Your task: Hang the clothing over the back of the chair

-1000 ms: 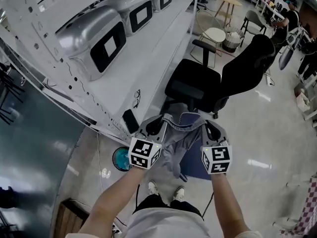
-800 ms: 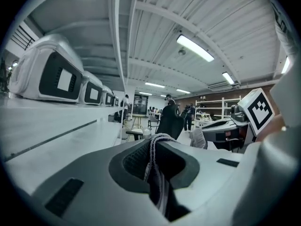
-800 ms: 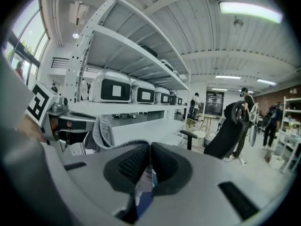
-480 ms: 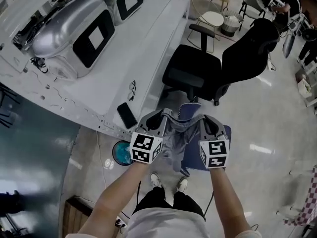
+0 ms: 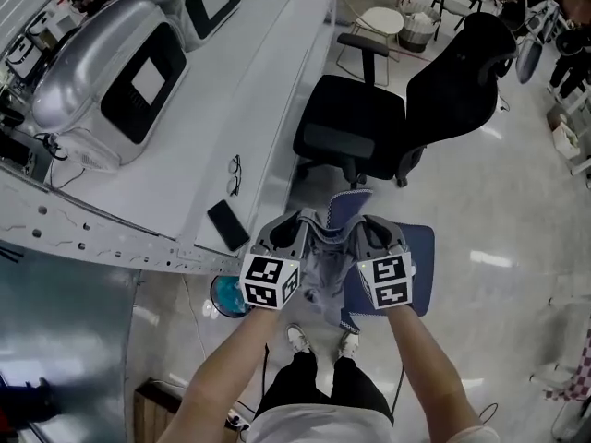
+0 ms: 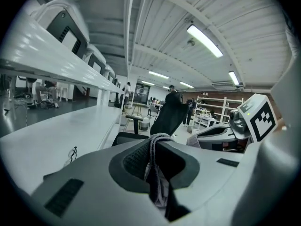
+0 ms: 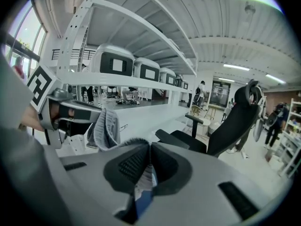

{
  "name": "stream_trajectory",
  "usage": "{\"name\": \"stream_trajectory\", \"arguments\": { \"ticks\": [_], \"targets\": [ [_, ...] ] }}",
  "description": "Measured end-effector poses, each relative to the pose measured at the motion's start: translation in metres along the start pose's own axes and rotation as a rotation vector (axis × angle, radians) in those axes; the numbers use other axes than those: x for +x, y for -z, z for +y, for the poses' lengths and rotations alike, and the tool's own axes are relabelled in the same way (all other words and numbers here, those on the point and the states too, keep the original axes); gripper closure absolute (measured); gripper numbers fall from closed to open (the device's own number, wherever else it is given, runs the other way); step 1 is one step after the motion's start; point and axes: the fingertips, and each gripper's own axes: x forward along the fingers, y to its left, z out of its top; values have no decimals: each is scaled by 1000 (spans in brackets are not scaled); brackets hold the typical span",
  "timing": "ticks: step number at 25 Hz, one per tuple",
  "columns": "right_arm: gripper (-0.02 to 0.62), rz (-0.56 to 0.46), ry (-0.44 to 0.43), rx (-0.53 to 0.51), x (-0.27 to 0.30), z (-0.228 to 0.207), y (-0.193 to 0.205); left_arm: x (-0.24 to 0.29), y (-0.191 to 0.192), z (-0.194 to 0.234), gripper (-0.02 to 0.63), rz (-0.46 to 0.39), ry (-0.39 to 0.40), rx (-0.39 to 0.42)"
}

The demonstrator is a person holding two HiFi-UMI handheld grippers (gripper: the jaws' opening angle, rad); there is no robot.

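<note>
A grey garment with a ribbed hem hangs between my two grippers in the head view. My left gripper is shut on one edge of the garment, and my right gripper is shut on the other edge of the garment. The two grippers stand close side by side, just in front of the person's legs. The black office chair stands farther ahead, its tall back to the right and its seat toward the white bench. The garment is apart from the chair.
A long white bench runs along the left with silver machines, a black phone and spectacles on it. A blue mat lies on the floor under my grippers. A teal bucket sits below the bench edge.
Both grippers have sunk and drawn nearer each other, with the garment bunched more tightly between them. The head view has tilted, so the chair sits higher in the frame.
</note>
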Motion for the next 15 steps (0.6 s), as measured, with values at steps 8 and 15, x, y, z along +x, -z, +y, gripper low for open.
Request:
{"name": "stream_trajectory", "arguments": {
  "ticks": [8,15],
  "targets": [
    [566,61,0,16,28,-5,30,26,26,10,569,30,5,-20],
    [566,107,-42,33,48,1,53,42,51,22,569,79,15,-37]
  ]
}}
